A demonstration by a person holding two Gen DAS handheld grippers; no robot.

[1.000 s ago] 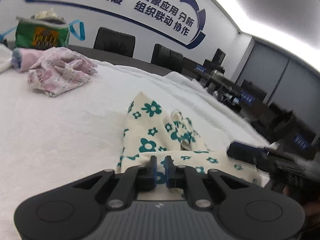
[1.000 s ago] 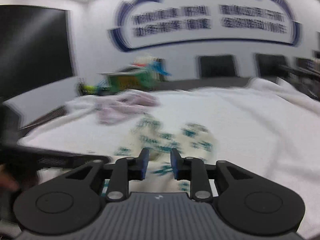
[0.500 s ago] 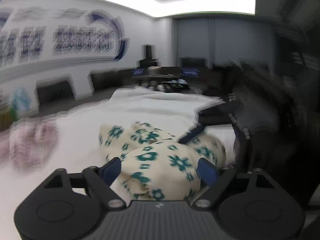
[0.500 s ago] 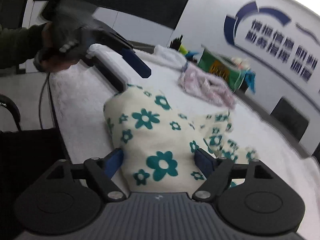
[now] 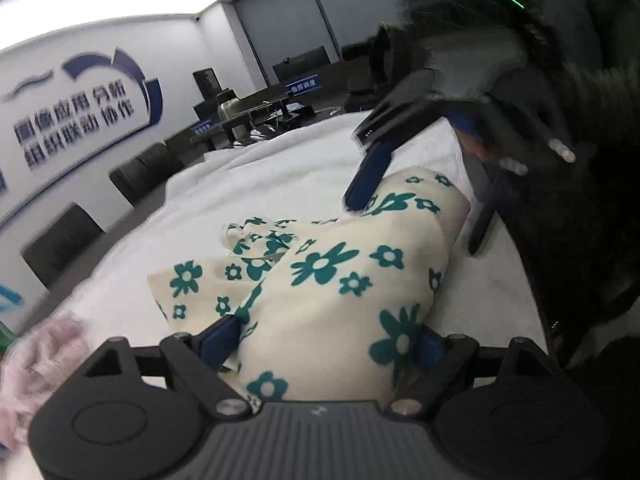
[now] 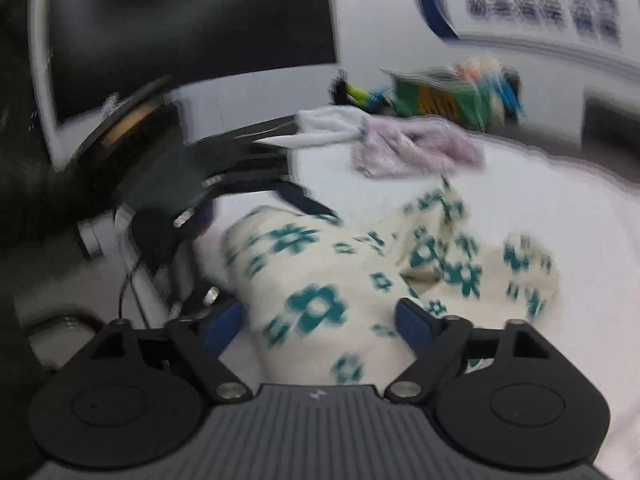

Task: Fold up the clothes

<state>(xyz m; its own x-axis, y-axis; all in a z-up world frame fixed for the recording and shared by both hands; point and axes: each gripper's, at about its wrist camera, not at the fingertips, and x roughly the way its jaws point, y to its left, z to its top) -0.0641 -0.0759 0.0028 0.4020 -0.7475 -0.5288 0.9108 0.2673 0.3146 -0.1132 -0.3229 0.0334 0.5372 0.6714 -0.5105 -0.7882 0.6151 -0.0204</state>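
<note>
Draping softly, the floral garment [image 5: 340, 280] is bulging between both tools' [image 5: 320, 340] [image 6: 320, 320] spread fingers; gripping its 6 o'clock hem looks best.

Floral garment [image 5: 340, 280] on the table [image 5: 280, 176], pink clothes [image 6: 416, 148] behind it.
</note>
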